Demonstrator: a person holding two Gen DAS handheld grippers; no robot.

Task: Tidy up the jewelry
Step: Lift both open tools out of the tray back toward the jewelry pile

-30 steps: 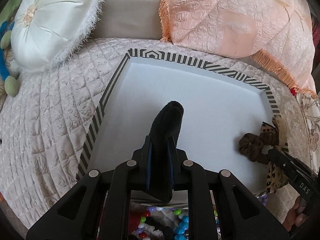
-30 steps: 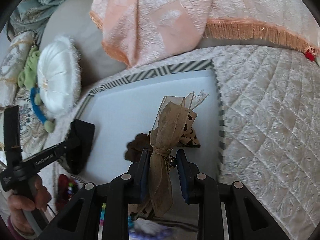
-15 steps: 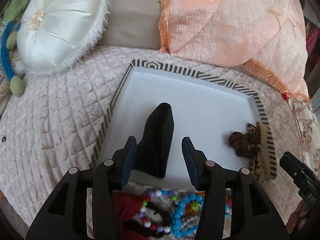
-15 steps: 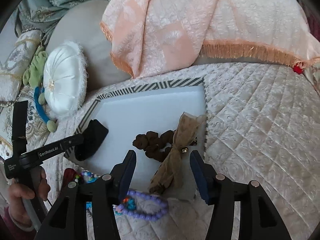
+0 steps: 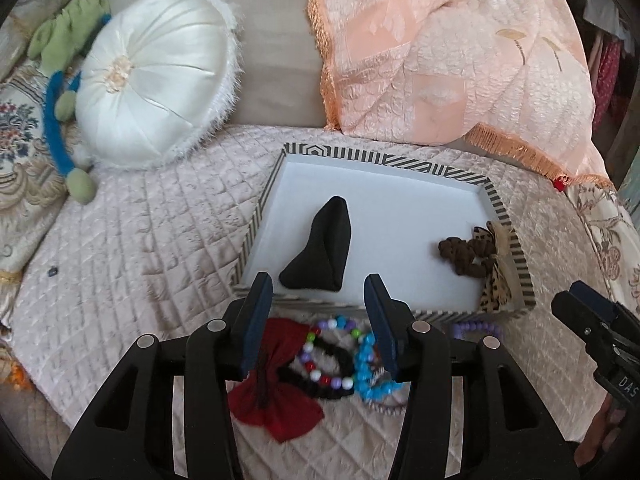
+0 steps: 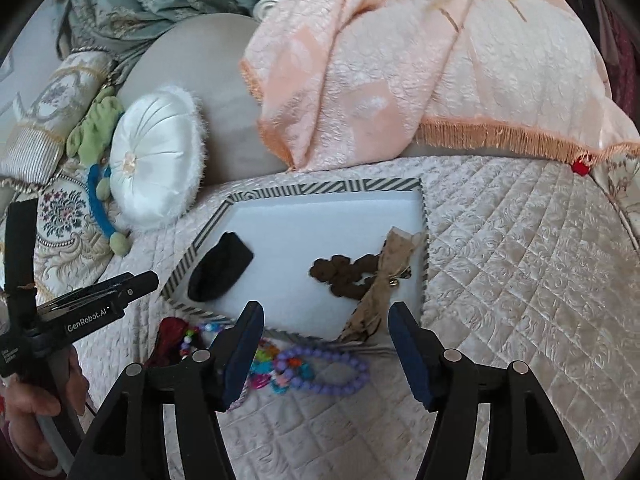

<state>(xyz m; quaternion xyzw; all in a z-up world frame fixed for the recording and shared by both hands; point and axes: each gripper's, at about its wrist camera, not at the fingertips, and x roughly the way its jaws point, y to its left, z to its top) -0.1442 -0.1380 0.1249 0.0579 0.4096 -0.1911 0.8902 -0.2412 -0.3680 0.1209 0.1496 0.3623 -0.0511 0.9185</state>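
Observation:
A white tray with a striped rim (image 5: 384, 159) (image 6: 320, 188) lies on the quilted bed. In it lie a black fabric piece (image 5: 320, 252) (image 6: 220, 266), a brown scrunchie (image 5: 460, 254) (image 6: 340, 274) and a tan leopard-print bow (image 5: 498, 268) (image 6: 380, 292) at the right edge. My left gripper (image 5: 318, 320) is open and empty, just in front of the tray. My right gripper (image 6: 326, 344) is open and empty, near the tray's front edge. In front of the tray lie a red bow (image 5: 280, 384), beaded bracelets (image 5: 332, 356), blue beads (image 5: 366, 376) and a purple bead bracelet (image 6: 328, 372).
A round white cushion (image 5: 156, 92) (image 6: 154, 160) and a green and blue plush toy (image 5: 60, 64) lie at the back left. A peach fringed cloth (image 5: 448, 52) (image 6: 420, 64) is draped at the back right. The quilted cover (image 6: 520, 260) spreads to the right.
Both grippers opened and pulled back from the tray. The left let go of the black fabric piece and the right let go of the tan bow; both now lie in the tray.

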